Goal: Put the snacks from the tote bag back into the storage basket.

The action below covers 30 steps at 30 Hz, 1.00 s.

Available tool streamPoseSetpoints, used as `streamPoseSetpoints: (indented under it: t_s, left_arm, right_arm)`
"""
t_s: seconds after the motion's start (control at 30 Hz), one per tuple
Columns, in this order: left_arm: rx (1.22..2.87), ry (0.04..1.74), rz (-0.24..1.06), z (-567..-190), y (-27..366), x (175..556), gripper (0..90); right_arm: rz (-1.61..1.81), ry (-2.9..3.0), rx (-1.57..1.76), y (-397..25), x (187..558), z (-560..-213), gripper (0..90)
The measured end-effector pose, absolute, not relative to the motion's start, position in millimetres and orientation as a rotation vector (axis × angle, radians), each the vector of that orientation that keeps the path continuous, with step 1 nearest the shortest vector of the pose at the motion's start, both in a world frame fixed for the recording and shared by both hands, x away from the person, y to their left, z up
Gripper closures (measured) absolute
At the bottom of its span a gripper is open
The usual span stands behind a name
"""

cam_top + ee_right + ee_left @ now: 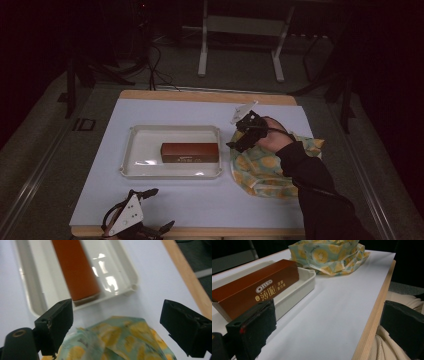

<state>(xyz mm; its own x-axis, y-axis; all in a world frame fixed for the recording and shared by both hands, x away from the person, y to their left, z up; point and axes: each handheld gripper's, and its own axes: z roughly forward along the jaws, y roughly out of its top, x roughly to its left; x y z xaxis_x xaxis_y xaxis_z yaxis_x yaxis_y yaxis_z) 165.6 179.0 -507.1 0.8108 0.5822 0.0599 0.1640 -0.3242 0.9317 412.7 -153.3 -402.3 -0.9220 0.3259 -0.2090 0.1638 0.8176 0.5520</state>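
Observation:
A brown Oreo box (190, 152) lies in a white tray (131, 150) at the middle of the table. The same box (254, 292) and tray (308, 280) show in the left gripper view, and the box (75, 270) in the tray (32, 295) shows in the right gripper view. A crumpled bag printed with yellow lemons (265, 170) lies right of the tray. My right gripper (239, 139) hovers over the bag's left end (117, 340), open, jaws astride it. My left gripper (156, 210) rests open at the table's near edge, nothing between its jaws.
A white sheet (200, 200) covers the wooden table (210, 96). Behind the table stand a white frame (240, 30) and dark stands with cables on the grey floor. The person's pale-trousered lap (387, 350) sits just past the near edge.

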Motion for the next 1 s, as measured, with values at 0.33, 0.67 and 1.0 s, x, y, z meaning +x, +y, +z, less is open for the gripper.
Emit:
streamPoseSetpoints:
  t_s: [0.33,0.67,1.0]
  left_arm:
    - [1.891,0.56,0.47,-507,179,166,0.8]
    - [1.889,0.563,0.47,-507,179,166,0.7]
    - [1.889,0.564,0.469,-507,179,166,0.7]
  right_arm:
    - [0.841,2.578,0.543,-186,408,-399,11.6]
    - [0.876,2.465,0.683,-216,399,-402,11.6]
    - [0.917,2.324,0.824,-247,386,-405,11.6]
